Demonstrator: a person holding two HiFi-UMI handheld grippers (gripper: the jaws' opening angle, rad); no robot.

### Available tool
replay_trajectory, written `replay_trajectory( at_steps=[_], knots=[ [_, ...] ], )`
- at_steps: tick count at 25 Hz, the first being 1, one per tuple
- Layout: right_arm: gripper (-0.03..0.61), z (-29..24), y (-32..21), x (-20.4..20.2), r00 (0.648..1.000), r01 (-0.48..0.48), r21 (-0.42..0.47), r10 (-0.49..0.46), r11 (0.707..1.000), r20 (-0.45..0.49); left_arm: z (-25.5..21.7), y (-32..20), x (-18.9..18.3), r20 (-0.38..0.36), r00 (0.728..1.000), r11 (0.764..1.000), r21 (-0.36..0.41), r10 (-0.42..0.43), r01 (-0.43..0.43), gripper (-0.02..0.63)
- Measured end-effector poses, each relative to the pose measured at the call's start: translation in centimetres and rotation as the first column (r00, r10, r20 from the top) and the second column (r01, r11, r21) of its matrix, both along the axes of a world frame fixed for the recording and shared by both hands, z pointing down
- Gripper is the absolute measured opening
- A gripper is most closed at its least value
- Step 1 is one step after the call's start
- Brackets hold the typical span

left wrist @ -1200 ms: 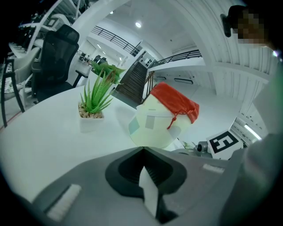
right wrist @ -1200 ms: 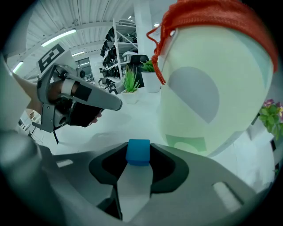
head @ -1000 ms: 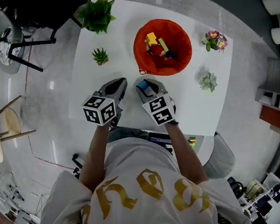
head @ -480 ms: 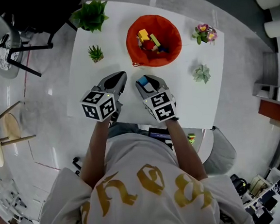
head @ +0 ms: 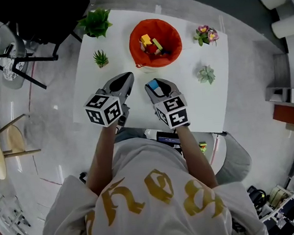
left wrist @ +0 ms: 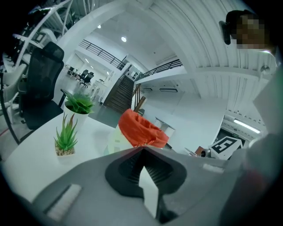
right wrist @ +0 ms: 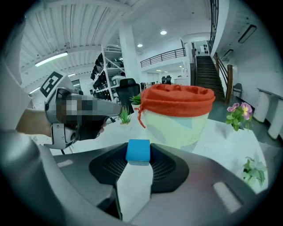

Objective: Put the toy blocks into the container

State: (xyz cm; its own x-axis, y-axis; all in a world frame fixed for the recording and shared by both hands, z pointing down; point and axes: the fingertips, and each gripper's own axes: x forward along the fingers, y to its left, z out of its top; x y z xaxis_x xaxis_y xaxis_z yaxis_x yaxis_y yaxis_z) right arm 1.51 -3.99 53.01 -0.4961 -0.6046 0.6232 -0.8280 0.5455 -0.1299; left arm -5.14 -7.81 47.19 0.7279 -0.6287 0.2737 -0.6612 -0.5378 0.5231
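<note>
Blue block point(right wrist: 138, 152) is clamped in the right gripper point(head: 154, 85), presumably for carrying to the orange container point(head: 135, 51) at 12 o'clock. Beside it at 9 o'clock, the left gripper point(head: 126, 79) is closed on nothing.

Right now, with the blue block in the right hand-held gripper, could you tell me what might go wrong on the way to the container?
1. The blue block sits at the very tips of the right hand-held gripper, so it might slip out before reaching the container.
2. The container's red cloth rim looks soft; a low approach could snag it and tip the blocks inside.
3. A wide swing could knock the succulent standing nearby.
</note>
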Motion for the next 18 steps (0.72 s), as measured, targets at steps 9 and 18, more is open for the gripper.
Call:
replay_trajectory(
  at_steps=[9, 18],
  knots=[
    [0.173, -3.3, -0.5, 1.2, 0.998, -0.054, 0.069, 0.051, 0.996, 0.038, -3.9, -0.4, -0.1, -0.023, 1.0, 0.997, 0.079, -0.009, 0.011, 0.0],
    [0.173, -6.3, -1.7, 1.9, 0.991, -0.107, 0.125, 0.095, 0.986, 0.095, -6.0, -1.1, -0.4, -0.039, 0.999, 0.994, 0.11, -0.009, 0.013, 0.0]
  ],
)
